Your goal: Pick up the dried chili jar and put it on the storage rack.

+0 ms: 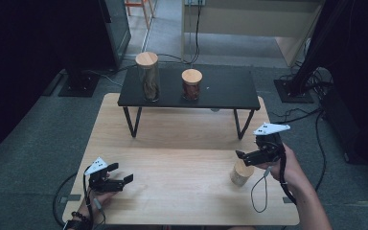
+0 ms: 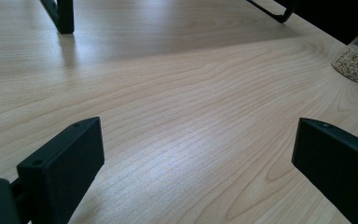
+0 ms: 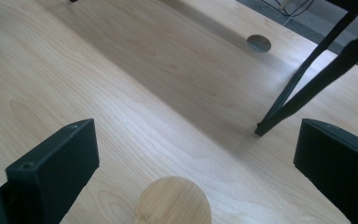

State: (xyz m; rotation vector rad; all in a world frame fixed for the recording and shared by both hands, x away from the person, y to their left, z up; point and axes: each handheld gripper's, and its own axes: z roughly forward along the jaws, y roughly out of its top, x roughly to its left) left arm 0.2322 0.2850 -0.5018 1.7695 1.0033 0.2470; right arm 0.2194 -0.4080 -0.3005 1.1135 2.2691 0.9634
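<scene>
The right gripper (image 1: 247, 156) hovers just above a small jar (image 1: 241, 173) with a wooden lid (image 3: 173, 201), its jaws spread wide apart with the lid low between them. The jar, filled with pale grains, stands near the right front of the light wooden table (image 1: 182, 139). The left gripper (image 1: 123, 179) rests at the table's left front, jaws also wide apart over bare wood. Behind, a black shelf (image 1: 220, 91) carries a tall jar (image 1: 148, 76) and a short jar (image 1: 191, 84).
</scene>
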